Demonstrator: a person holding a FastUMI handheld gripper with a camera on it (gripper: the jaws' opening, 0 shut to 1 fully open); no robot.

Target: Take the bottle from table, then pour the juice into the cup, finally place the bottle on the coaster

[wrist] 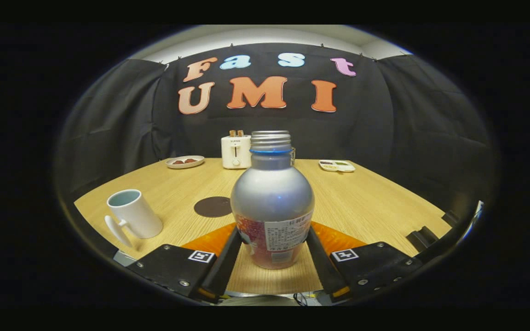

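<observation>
The tool (273, 239) holds the silver bottle (272, 202) low on its labelled body, both fingers pressed to its sides, with the bottle upright and uncapped, its base on or just above the bench (375, 202). The white cup (134, 219) stands off to the left and the dark round coaster (213, 206) lies just behind the bottle's left shoulder. With so low a grip on a rounded, smooth body, the bottle may swivel or slip when tipped, slopping juice short of the cup.
</observation>
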